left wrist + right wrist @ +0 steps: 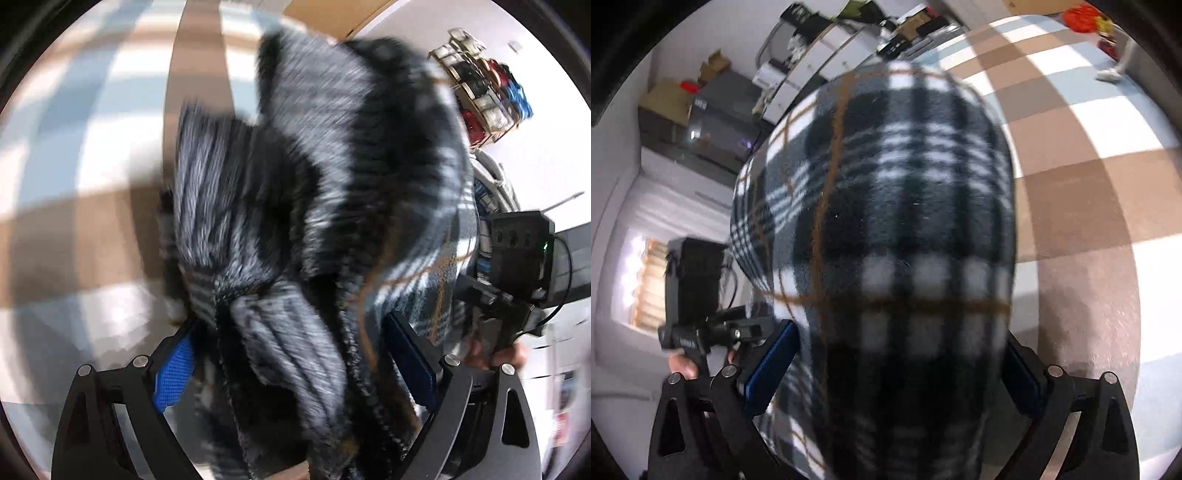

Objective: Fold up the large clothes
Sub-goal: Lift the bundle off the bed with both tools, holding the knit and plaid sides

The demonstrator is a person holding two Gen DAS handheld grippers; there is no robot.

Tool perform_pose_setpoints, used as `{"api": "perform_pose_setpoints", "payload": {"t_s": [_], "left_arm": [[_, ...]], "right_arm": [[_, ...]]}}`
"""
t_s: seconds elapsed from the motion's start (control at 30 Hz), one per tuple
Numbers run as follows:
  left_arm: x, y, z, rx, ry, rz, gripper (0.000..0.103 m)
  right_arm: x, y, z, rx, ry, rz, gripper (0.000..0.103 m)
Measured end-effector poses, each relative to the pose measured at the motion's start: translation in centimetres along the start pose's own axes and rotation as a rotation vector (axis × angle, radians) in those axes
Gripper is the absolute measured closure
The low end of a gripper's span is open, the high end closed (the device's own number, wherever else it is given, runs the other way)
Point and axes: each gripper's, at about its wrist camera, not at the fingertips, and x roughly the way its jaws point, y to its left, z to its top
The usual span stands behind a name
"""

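Note:
A thick black, grey and white plaid fleece garment (332, 184) with thin brown lines is bunched up over a checked brown, white and pale blue cover (74, 184). My left gripper (291, 354) has its jaws wide apart, with the bundle between them. Its left blue pad (173, 373) shows bare, with a gap to the cloth. In the right wrist view the same garment (894, 206) fills the space between the wide jaws of my right gripper (897, 365), and the left pad (768, 369) is partly uncovered. The picture is blurred by motion.
The other gripper and the hand holding it show at each view's edge (517, 258) (694, 295). A shelf of boxes (480, 74) stands against the wall. White cabinets (820, 44), cardboard boxes (665, 96) and a red thing (1082, 14) lie beyond the checked cover (1089, 184).

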Motion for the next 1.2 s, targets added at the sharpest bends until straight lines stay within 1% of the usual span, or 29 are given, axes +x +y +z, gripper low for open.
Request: {"api": "perform_pose_setpoints", "payload": {"t_s": [0.03,0.1,0.2,0.27,0.3,0.33,0.37,0.4,0.47,0.53,0.6,0.7,0.77,0.83,0.87,0.9,0.97,1.0,1.03,1.07,1.1,1.2], "left_arm": [[-0.1,0.2,0.0,0.0,-0.009,-0.016,0.011],[-0.3,0.2,0.0,0.008,-0.002,-0.033,0.011],[-0.3,0.1,-0.1,0.006,-0.003,-0.053,0.011],[-0.1,0.0,0.2,-0.007,0.002,-0.062,0.011],[0.0,-0.6,0.3,0.006,0.001,-0.06,0.015],[-0.1,-1.0,0.1,0.026,-0.001,-0.055,0.021],[-0.2,-1.6,-0.1,0.051,-0.001,-0.053,0.026],[-0.2,-2.0,-0.4,0.068,0.003,-0.066,0.034],[-0.5,-2.2,-1.1,0.088,0.028,-0.094,0.036],[-0.8,-1.8,-1.5,0.076,0.035,-0.106,0.035],[-1.5,-1.3,-2.0,0.053,0.028,-0.098,0.033],[-2.1,-0.6,-2.1,0.033,0.024,-0.101,0.032],[-2.4,-0.3,-2.6,0.025,0.036,-0.099,0.027],[-2.0,0.1,-2.6,-0.009,0.049,-0.112,0.02],[-2.0,0.6,-2.3,-0.021,0.063,-0.103,0.018],[-1.4,0.2,-1.6,-0.024,0.067,-0.096,0.017],[-1.6,-0.2,-1.6,-0.007,0.06,-0.071,0.016],[-1.7,-0.3,-1.6,0.005,0.055,-0.056,0.012],[-1.8,-0.3,-1.5,0.02,0.047,-0.026,0.004],[-1.7,-0.6,-1.5,0.037,0.037,0.024,0.001],[-1.6,-0.6,-1.6,0.045,0.035,0.04,0.001],[-1.4,-0.6,-1.4,0.015,0.048,0.027,0.001]], "right_arm": [[0.3,0.2,0.0,-0.015,0.012,-0.008,0.002],[0.4,0.3,0.0,-0.026,0.019,-0.003,0.005],[0.0,0.5,-0.6,-0.049,0.007,-0.001,0.013],[-0.3,0.2,-1.0,-0.045,-0.004,0.015,0.02],[-0.6,0.0,-1.3,-0.045,-0.012,0.024,0.022],[-0.8,-0.2,-1.6,-0.044,-0.017,0.03,0.024],[-1.1,-0.5,-2.3,-0.046,-0.019,0.032,0.025],[-1.4,-0.5,-2.8,-0.046,-0.019,0.03,0.025],[-1.8,-0.8,-3.3,-0.042,-0.016,0.035,0.025],[-2.0,-1.0,-3.7,-0.039,-0.013,0.049,0.025],[-2.0,-0.8,-4.0,-0.04,-0.014,0.043,0.025],[-2.0,-0.8,-3.4,-0.041,-0.019,0.029,0.025],[-2.1,-1.1,-3.3,-0.033,-0.021,0.034,0.024],[-2.0,-1.1,-3.4,-0.03,-0.028,0.039,0.024],[-1.9,-1.2,-3.4,-0.029,-0.03,0.041,0.024],[-1.9,-1.3,-3.3,-0.029,-0.03,0.042,0.024],[-2.1,-1.4,-3.9,-0.031,-0.032,0.041,0.024],[-2.1,-1.4,-3.9,-0.03,-0.034,0.041,0.024],[-2.1,-1.3,-3.9,-0.03,-0.035,0.039,0.024],[-2.1,-1.4,-4.0,-0.032,-0.036,0.038,0.024],[-2.2,-1.3,-4.0,-0.035,-0.036,0.036,0.023],[-2.1,-1.0,-4.1,-0.04,-0.038,0.03,0.023]]}}
